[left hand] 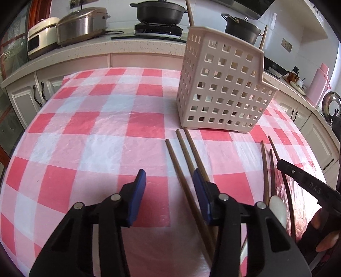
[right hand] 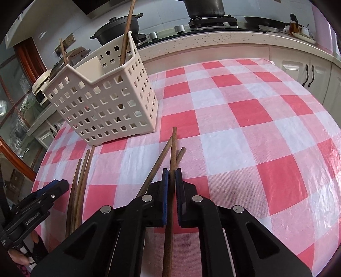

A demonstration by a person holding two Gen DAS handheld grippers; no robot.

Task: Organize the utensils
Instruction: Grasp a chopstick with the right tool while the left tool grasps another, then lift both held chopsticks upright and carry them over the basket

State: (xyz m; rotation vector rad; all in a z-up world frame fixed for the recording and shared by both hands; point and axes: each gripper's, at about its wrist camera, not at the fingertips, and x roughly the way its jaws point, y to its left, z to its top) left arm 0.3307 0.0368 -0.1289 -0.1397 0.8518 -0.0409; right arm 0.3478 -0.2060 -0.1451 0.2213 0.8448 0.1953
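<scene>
A beige perforated utensil basket (left hand: 221,89) stands on the red-checked table, with two brown chopsticks upright in it (right hand: 125,32). In the left wrist view, three brown chopsticks (left hand: 183,157) lie in front of the basket; my left gripper (left hand: 169,183) is open above them, its right finger over the right-hand ones. More chopsticks (left hand: 270,168) and a white spoon (left hand: 277,208) lie to the right, near my right gripper (left hand: 298,172). In the right wrist view, my right gripper (right hand: 172,176) is shut on one chopstick (right hand: 173,153); two others (right hand: 162,157) lie beside it. The basket (right hand: 102,102) stands far left.
A counter (left hand: 119,45) runs behind the table with a stove, black pots (left hand: 159,10) and a rice cooker (left hand: 81,25). White cabinets (right hand: 302,70) stand below. A pink flask (left hand: 318,83) stands on the right counter. My left gripper (right hand: 40,198) shows at the lower left of the right wrist view.
</scene>
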